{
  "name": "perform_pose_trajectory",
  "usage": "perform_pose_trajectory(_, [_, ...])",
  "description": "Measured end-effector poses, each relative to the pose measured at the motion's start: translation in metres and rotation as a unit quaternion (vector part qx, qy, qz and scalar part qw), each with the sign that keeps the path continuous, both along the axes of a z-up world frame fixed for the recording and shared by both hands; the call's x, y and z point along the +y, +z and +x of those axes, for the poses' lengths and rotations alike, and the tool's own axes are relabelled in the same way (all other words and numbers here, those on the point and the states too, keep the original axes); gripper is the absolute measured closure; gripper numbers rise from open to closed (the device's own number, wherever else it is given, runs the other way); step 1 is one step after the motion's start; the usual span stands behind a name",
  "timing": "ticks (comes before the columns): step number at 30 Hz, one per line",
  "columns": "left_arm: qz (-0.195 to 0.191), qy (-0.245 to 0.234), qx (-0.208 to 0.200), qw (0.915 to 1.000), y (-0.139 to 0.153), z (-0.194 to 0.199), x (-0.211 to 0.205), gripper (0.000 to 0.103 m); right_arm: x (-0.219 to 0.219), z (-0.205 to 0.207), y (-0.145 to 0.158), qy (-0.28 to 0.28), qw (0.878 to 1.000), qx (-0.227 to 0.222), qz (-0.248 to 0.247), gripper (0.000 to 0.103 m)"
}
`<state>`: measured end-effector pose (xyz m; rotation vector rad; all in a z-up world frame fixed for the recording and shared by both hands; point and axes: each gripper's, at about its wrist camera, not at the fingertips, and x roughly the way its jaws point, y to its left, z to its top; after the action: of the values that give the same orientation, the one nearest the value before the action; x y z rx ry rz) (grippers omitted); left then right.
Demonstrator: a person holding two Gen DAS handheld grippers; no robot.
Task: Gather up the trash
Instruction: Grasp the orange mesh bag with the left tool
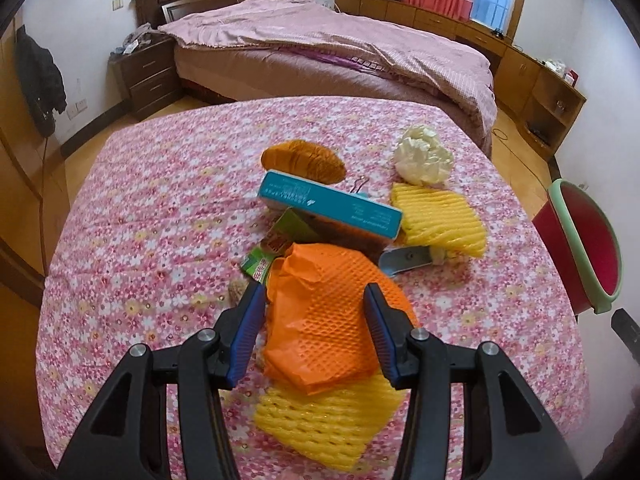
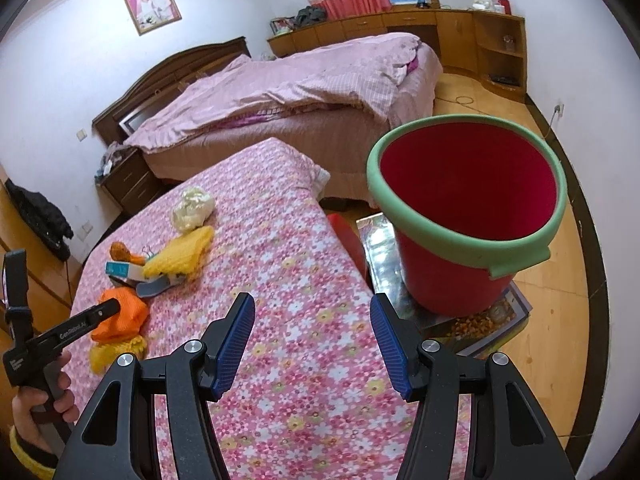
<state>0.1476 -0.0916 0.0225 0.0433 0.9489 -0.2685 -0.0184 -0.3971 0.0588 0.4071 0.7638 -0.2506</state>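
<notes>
A pile of trash lies on the floral table point(image 1: 140, 220). An orange foam net point(image 1: 324, 320) lies between the open fingers of my left gripper point(image 1: 314, 300), on top of a yellow foam net point(image 1: 324, 420). Beyond are a teal box point(image 1: 328, 204), a green wrapper point(image 1: 276, 248), a second yellow net point(image 1: 440, 220), a crumpled white bag point(image 1: 424, 156) and a brown bread-like piece point(image 1: 304, 160). My right gripper point(image 2: 312, 312) is open and empty above the table's right edge. The red bucket with a green rim point(image 2: 468, 200) stands just right of it.
The bucket stands on a low stool point(image 2: 480, 320) beside the table point(image 2: 300, 360). A grey knife-like tool point(image 1: 404, 260) lies by the yellow net. A bed point(image 1: 320, 52), a nightstand point(image 1: 144, 76) and wooden cabinets point(image 1: 540, 92) stand behind.
</notes>
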Motion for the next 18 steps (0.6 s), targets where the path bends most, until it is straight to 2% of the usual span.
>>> perform_pose_trajectory(6, [-0.020, 0.003, 0.012, 0.9997, -0.007, -0.002, 0.004, 0.052, 0.009, 0.007, -0.005, 0.011, 1.000, 0.010, -0.001, 0.042])
perform_pose_trajectory(8, [-0.033, -0.002, 0.017, 0.9993, -0.008, -0.003, 0.005, 0.056, 0.012, 0.008, -0.006, 0.014, 1.000, 0.012, -0.001, 0.041])
perform_pose_trajectory(10, [-0.035, -0.006, 0.016, 0.9992, -0.009, -0.006, 0.004, 0.070, 0.014, 0.008, -0.007, 0.017, 1.000, 0.014, -0.001, 0.041])
perform_pose_trajectory(12, [-0.040, -0.015, 0.012, 0.9990, -0.006, -0.007, 0.002, 0.080, 0.017, 0.010, -0.008, 0.021, 1.000, 0.016, 0.000, 0.041])
perform_pose_trajectory(14, [-0.047, -0.022, 0.008, 0.9986, -0.004, -0.009, 0.002, 0.085, 0.020, 0.011, -0.009, 0.024, 1.000, 0.017, 0.000, 0.041])
perform_pose_trajectory(16, [-0.056, -0.030, 0.003, 0.9980, -0.002, -0.011, 0.003, 0.096, 0.023, 0.011, -0.010, 0.028, 0.999, 0.016, 0.002, 0.041])
perform_pose_trajectory(18, [-0.064, -0.036, -0.001, 0.9973, 0.001, -0.014, 0.003, 0.100, 0.028, 0.012, -0.009, 0.033, 0.999, 0.015, 0.004, 0.041])
